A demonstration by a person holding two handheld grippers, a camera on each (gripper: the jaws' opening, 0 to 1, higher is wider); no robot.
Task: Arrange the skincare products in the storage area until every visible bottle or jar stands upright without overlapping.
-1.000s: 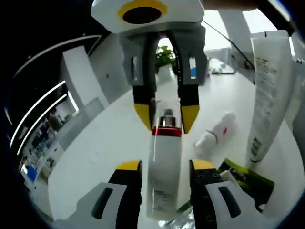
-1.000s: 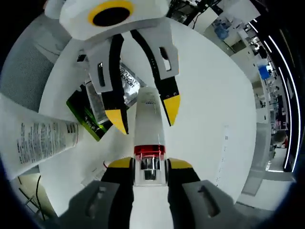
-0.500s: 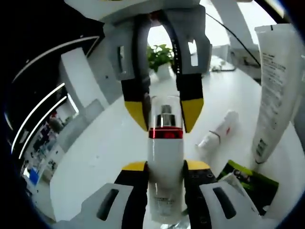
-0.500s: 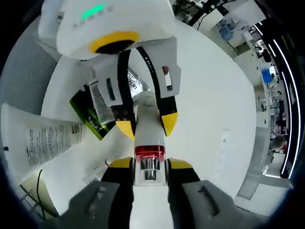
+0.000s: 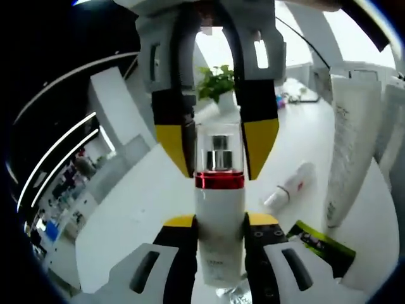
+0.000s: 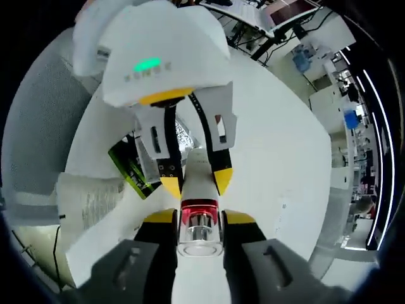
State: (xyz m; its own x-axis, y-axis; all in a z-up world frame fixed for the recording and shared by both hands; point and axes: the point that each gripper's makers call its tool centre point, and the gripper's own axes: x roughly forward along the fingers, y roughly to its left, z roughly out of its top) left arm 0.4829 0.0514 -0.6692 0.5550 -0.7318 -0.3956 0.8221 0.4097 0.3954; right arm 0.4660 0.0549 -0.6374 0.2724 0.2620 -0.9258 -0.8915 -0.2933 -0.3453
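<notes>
Over the last second I have brought my two grippers closer end to end along the bottle (image 5: 219, 221), which both of them hold; in the left gripper view the opposite jaws have grown larger and now flank the clear cap, and in the right gripper view the green-lit housing of the left gripper (image 6: 195, 183) has come nearer. I read this as the bottle being lifted and turned toward standing, not yet set down, so this item is still in hand and the task is part done. My left gripper (image 5: 219, 221) is clenched on the white body of the bottle, below the red band, its yellow pads pressed to either side. In that view the bottle points away from me over the white tabletop (image 5: 145, 190), clear of it as far as I can tell. Further right a small white bottle (image 5: 290, 185) lies on its side near the middle of the tabletop, so it still needs righting. A green packet (image 5: 321, 246) lies flat toward the near right edge, and a tall white tube (image 5: 347, 152) stands upright beside it. My right gripper (image 6: 199, 229) is clamped on the cap end of the bottle, jaws tight beside the red band and silver pump, facing back along it toward the left gripper.
</notes>
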